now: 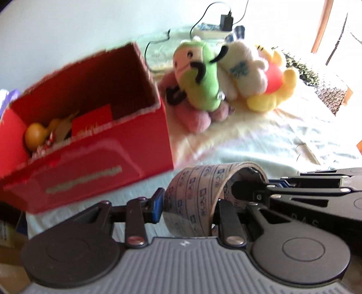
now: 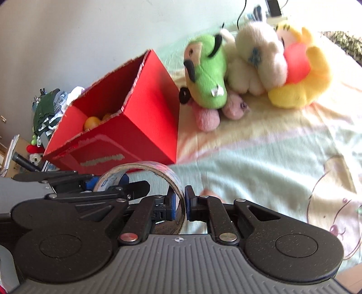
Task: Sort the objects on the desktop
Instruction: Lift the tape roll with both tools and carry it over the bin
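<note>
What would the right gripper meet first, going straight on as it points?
Probably the open red cardboard box, near its corner; the right gripper, clamping the printed tape roll, points there.

- Bedsheet [image 2: 260, 171]: pale, pastel cartoon print; the landmark surface.
- Black power adapter [image 1: 226, 22]: at the sheet's far edge, cable [image 1: 199, 21] trailing from it.
- Wall [image 1: 67, 27]: plain, pale, behind the sheet.
- Clutter pile [image 2: 48, 113]: green and white items, off the sheet's left side, too blurred to identify.
</note>
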`<control>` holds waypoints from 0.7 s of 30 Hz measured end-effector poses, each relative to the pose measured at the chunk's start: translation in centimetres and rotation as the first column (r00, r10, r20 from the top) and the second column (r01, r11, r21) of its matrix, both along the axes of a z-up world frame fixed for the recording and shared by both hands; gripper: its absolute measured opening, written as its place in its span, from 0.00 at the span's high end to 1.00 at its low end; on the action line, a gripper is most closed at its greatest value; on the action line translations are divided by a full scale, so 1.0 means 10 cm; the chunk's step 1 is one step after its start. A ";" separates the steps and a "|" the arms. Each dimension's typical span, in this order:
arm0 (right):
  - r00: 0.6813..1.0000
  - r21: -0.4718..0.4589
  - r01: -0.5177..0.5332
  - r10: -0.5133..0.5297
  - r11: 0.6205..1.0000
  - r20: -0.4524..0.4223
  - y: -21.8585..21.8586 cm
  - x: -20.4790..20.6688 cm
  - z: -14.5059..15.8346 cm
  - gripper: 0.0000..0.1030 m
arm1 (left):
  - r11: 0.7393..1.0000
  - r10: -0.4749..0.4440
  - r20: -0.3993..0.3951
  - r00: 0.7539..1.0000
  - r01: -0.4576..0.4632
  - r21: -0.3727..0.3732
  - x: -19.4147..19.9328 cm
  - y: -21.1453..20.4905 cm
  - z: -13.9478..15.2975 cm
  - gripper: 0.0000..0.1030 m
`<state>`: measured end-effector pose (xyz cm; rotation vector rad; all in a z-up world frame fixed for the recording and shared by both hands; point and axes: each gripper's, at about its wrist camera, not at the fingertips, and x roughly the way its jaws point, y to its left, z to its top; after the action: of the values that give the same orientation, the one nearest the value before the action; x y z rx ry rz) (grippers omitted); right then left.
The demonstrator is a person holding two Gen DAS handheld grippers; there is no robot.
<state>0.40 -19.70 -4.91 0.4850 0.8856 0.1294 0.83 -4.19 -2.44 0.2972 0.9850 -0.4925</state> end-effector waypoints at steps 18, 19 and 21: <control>0.937 -0.078 0.308 -0.288 0.948 0.200 0.18 -0.09 0.57 0.90 | 0.943 -0.227 0.111 0.968 0.247 -0.224 0.34 0.17 0.55 0.78; 0.931 -0.090 0.317 -0.291 0.944 0.221 0.20 -0.08 0.61 0.90 | 0.937 -0.230 0.122 0.966 0.253 -0.241 0.36 0.18 0.60 0.78; 0.919 -0.115 0.331 -0.292 0.937 0.265 0.23 -0.05 0.72 0.90 | 0.925 -0.233 0.140 0.962 0.263 -0.275 0.43 0.21 0.68 0.78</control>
<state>-0.10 -17.37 2.28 0.4456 0.5616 -0.1712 5.11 -2.12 4.36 0.1804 0.7621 -0.8371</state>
